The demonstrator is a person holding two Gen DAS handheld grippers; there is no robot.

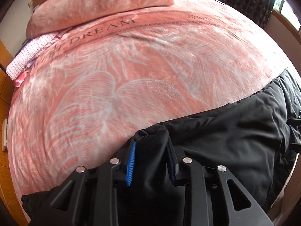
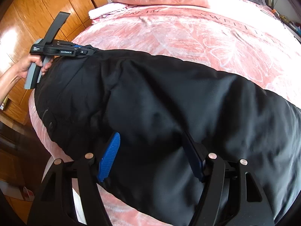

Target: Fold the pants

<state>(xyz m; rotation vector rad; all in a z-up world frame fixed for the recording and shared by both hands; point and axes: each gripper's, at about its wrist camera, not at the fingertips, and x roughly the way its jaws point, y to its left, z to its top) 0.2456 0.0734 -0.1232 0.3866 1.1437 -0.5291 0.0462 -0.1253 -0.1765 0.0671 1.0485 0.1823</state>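
Black pants [image 2: 169,98] lie spread across a pink bed blanket [image 2: 188,33], running from the left edge down to the lower right. My left gripper [image 1: 151,141] is shut on a bunched edge of the pants [image 1: 235,131], with black cloth pinched between its blue pads [image 1: 131,158]. In the right wrist view a hand [image 2: 24,67] holds that left gripper [image 2: 88,51] at the pants' far left corner. My right gripper [image 2: 151,134] stands open over the middle of the pants. Its blue fingers [image 2: 111,156] rest wide apart on the cloth without pinching it.
Folded pink bedding [image 1: 101,1] and a white checked cloth [image 1: 32,56] lie at the bed's far end. Wooden cabinets [image 2: 47,9] stand to the left of the bed. A curtained window [image 1: 282,7] is at the far right. Bare blanket [image 1: 122,75] stretches beyond the pants.
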